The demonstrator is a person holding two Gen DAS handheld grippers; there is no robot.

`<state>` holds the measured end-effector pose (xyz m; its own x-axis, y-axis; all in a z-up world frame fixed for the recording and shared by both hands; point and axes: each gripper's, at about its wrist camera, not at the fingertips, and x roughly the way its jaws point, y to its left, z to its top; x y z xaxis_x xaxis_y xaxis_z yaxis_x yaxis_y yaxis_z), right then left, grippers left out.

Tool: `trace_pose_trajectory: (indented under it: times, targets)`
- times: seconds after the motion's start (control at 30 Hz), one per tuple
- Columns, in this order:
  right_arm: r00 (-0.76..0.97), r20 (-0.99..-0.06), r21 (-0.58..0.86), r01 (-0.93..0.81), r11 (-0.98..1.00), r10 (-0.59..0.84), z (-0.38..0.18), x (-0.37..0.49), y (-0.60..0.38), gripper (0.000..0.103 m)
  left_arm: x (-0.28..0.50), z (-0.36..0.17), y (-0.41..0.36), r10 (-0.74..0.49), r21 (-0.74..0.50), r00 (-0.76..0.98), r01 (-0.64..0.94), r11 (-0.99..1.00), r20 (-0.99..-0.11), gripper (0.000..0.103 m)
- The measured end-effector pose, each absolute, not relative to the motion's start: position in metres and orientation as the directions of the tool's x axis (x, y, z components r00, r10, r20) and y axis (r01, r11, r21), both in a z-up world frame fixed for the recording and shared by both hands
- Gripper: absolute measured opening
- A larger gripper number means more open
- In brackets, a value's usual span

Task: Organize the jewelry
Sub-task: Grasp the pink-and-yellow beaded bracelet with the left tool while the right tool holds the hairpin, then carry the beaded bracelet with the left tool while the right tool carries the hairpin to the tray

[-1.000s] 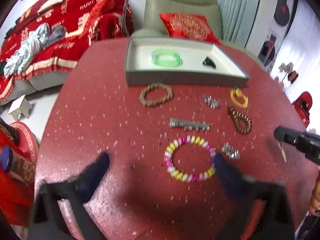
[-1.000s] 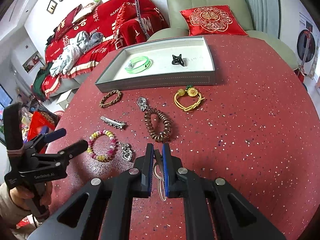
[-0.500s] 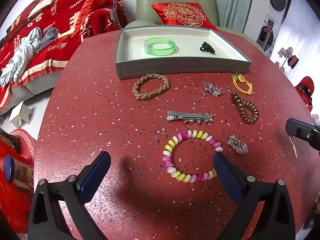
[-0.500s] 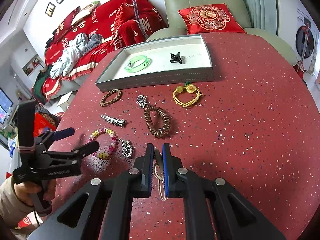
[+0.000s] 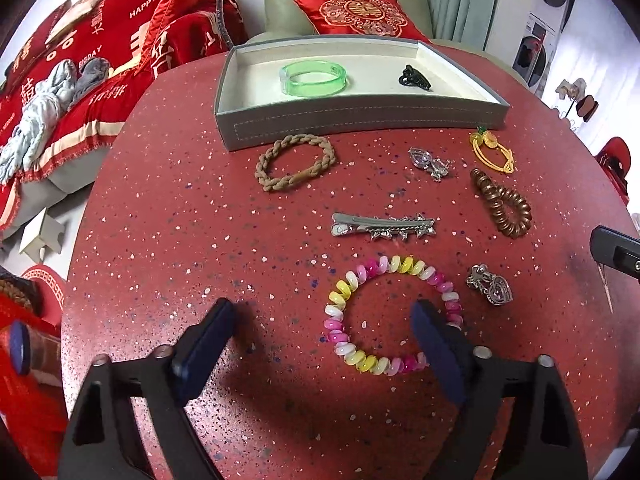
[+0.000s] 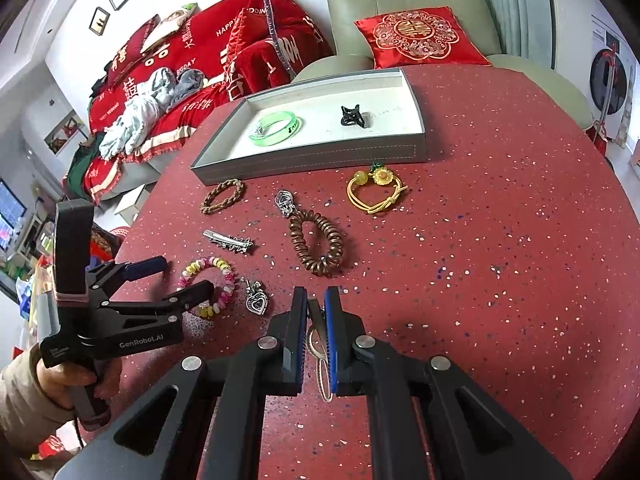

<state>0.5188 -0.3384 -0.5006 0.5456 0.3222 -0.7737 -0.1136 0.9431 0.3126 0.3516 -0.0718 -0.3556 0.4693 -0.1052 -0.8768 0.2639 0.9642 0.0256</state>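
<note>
The left hand-held gripper [image 5: 322,332] is held spread over the red counter [image 5: 160,240], its jaws having just been narrowing, with the near-left arc of the pink-and-yellow coil bracelet [image 5: 394,314] between them, untouched. The right hand-held gripper [image 6: 316,306] is pressed together, pinching a thin metal hairpin [image 6: 320,356]. The grey tray [image 5: 360,118] is seen beyond the bracelet.

The left gripper [image 6: 176,276] is showing black arms, blue pads and white "GenRobot.AI" lettering. A beige sleeve [image 6: 16,400] is covering the wrist.
</note>
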Motion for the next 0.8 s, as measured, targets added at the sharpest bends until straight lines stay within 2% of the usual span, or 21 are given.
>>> trace_pose_trajectory:
  times: [0.07, 0.13, 0.2, 0.43, 0.8]
  targets:
    - [0.546, -0.773, 0.312, -0.114, 0.943, 0.322, -0.499, 0.518, -0.338, 0.009, 0.365, -0.368, -0.079, -0.120, 0.028, 0.476, 0.293, 0.956, -0.871, 0.076]
    - [0.546, -0.773, 0.314, -0.112, 0.943, 0.322, -0.500, 0.519, -0.338, 0.009, 0.379, -0.384, -0.089, -0.137, 0.032, 0.477, 0.330, 0.943, -0.868, 0.039]
    - [0.548, -0.771, 0.318, -0.109, 0.942, 0.324, -0.498, 0.518, -0.338, 0.009, 0.395, -0.403, -0.101, -0.140, 0.045, 0.478, 0.356, 0.934, -0.867, 0.028]
    - [0.549, -0.762, 0.349, -0.098, 0.932, 0.344, -0.491, 0.521, -0.340, 0.009, 0.448, -0.452, -0.115, -0.219, -0.052, 0.470, 0.343, 0.938, -0.855, 0.027]
    - [0.565, -0.738, 0.389, -0.093, 0.916, 0.371, -0.470, 0.548, -0.348, 0.009, 0.567, -0.488, -0.148, -0.309, -0.108, 0.523, 0.379, 0.919, -0.795, 0.027]
